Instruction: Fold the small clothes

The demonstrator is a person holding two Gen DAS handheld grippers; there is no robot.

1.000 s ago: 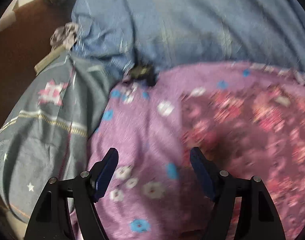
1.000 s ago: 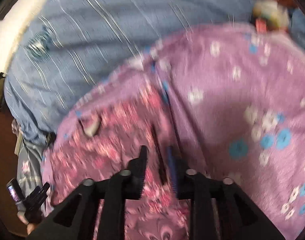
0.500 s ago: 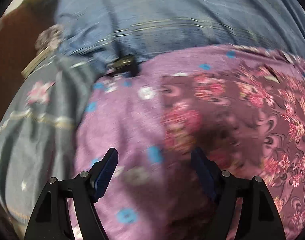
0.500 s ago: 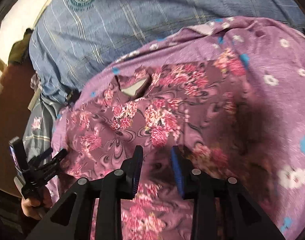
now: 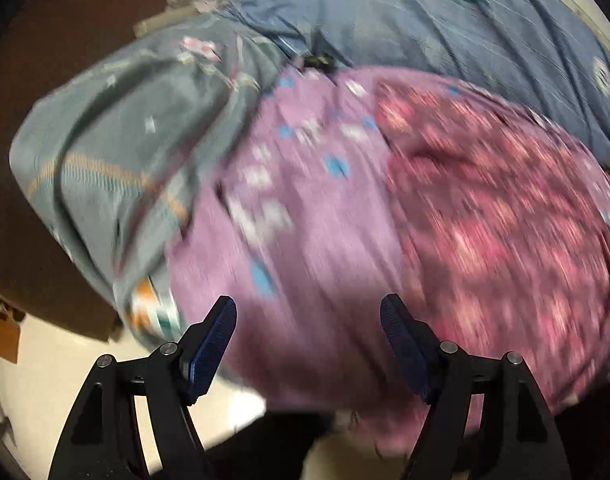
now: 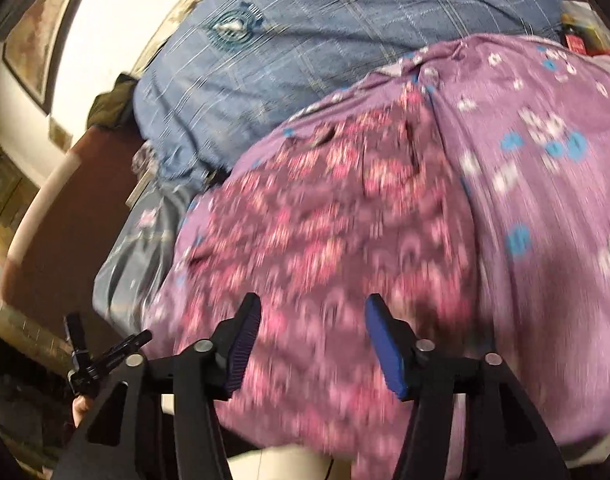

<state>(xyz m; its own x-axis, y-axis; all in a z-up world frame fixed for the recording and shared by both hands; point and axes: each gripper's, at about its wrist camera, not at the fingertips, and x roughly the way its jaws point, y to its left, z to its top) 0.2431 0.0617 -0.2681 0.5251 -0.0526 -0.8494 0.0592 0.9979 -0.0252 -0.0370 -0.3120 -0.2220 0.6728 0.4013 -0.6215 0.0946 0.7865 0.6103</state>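
A maroon garment with pink flowers [image 5: 501, 216] lies flat on a purple flowered sheet [image 5: 305, 216]; it also shows in the right wrist view [image 6: 329, 232]. My left gripper [image 5: 308, 316] is open and empty, held above the sheet's near edge, left of the garment. My right gripper [image 6: 313, 316] is open and empty above the garment's near part. The other gripper [image 6: 101, 356] shows at the lower left of the right wrist view. Both views are blurred by motion.
A blue checked cloth [image 6: 325, 40] covers the far side of the bed. A grey-green patterned cloth [image 5: 117, 152] hangs at the left corner. Brown bed frame [image 5: 57, 60] and pale floor [image 5: 45, 372] lie to the left and below.
My right gripper has opened and let go of the maroon garment. Both grippers have pulled back toward the near edge of the bed, so the floor now shows.
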